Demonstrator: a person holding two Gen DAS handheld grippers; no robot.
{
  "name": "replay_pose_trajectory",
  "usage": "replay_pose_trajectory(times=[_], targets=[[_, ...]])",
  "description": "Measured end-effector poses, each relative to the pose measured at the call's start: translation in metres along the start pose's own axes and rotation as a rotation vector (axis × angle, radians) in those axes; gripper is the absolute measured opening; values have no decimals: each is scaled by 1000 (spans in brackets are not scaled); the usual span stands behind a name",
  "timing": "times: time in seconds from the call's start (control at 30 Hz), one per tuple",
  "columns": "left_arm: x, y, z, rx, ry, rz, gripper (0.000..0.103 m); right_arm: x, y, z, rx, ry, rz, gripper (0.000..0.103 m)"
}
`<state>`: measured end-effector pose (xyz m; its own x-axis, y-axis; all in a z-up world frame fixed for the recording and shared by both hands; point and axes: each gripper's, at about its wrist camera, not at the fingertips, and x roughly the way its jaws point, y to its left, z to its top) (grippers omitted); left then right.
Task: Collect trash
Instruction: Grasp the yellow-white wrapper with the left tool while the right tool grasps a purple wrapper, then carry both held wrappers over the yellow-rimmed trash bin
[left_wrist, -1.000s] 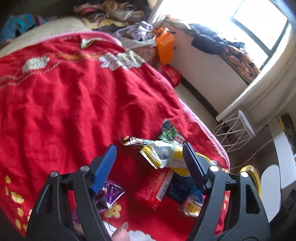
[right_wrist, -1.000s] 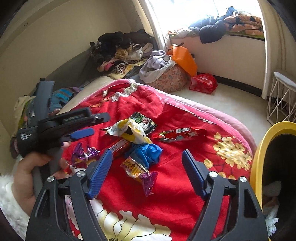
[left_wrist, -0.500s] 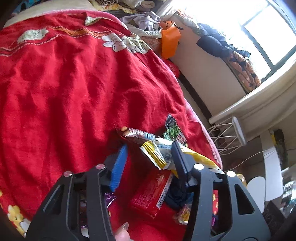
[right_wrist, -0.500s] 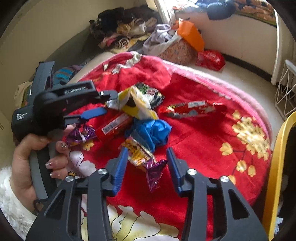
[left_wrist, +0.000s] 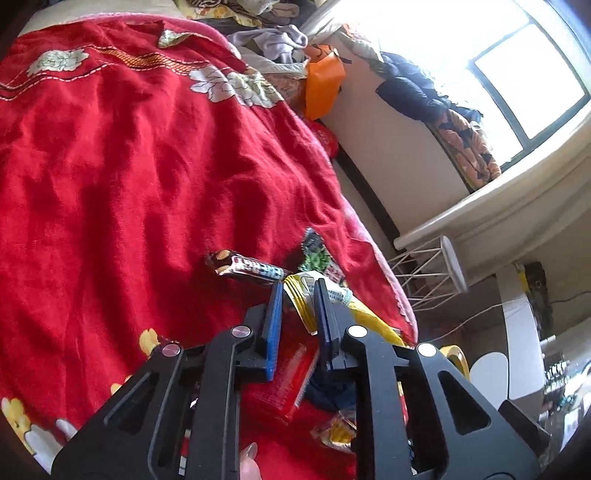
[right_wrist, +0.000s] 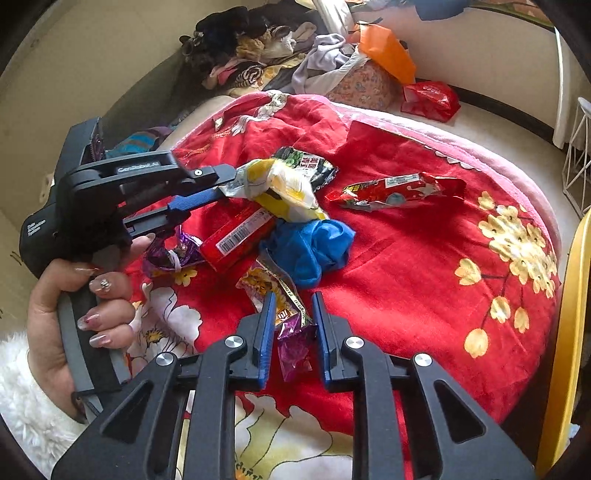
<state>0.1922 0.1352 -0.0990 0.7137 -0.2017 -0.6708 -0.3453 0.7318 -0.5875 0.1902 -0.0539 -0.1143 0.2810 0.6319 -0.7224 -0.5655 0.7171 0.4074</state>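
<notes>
Trash lies in a heap on a red flowered blanket (right_wrist: 424, 266). My left gripper (left_wrist: 298, 291) is shut on the edge of a yellow and white wrapper (left_wrist: 306, 299); it also shows in the right wrist view (right_wrist: 221, 188) gripping that wrapper (right_wrist: 284, 188). My right gripper (right_wrist: 293, 306) is shut on a yellow and purple snack wrapper (right_wrist: 284, 314). Around them lie a red packet (right_wrist: 236, 238), a crumpled blue bag (right_wrist: 314, 247), a purple wrapper (right_wrist: 171, 254), a long red wrapper (right_wrist: 395, 190), a green and black packet (right_wrist: 310, 164) and a dark candy bar wrapper (left_wrist: 247, 267).
A yellow bin rim (right_wrist: 570, 332) stands at the right edge of the bed. A white wire stand (left_wrist: 428, 269) is on the floor by the window wall. Clothes, an orange bag (right_wrist: 384, 51) and a red bag (right_wrist: 430, 99) lie beyond the bed.
Both grippers moved forward onto the heap and closed. The left closed on the yellow and white wrapper, the right on the yellow and purple snack wrapper.
</notes>
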Motion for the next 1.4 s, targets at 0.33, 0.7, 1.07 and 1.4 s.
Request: replay_pose_trajectory(times=[0.33,0.7,1.07,1.4], targets=[[-27,-15,-10,56,-60,-42,6,-32,-8,0,-8,-74,-17,18],[-64,-38,-13,99,-139,-106,2,-54,-7,0,-29,-149,-36,17],[-96,-60,-15,168,-194,-153,1,-71,-11,0,-10,-216,-44,16],[-107,-70,-23,189,-199,-191,1,-97,-12,-4,1,-296,-67,16]])
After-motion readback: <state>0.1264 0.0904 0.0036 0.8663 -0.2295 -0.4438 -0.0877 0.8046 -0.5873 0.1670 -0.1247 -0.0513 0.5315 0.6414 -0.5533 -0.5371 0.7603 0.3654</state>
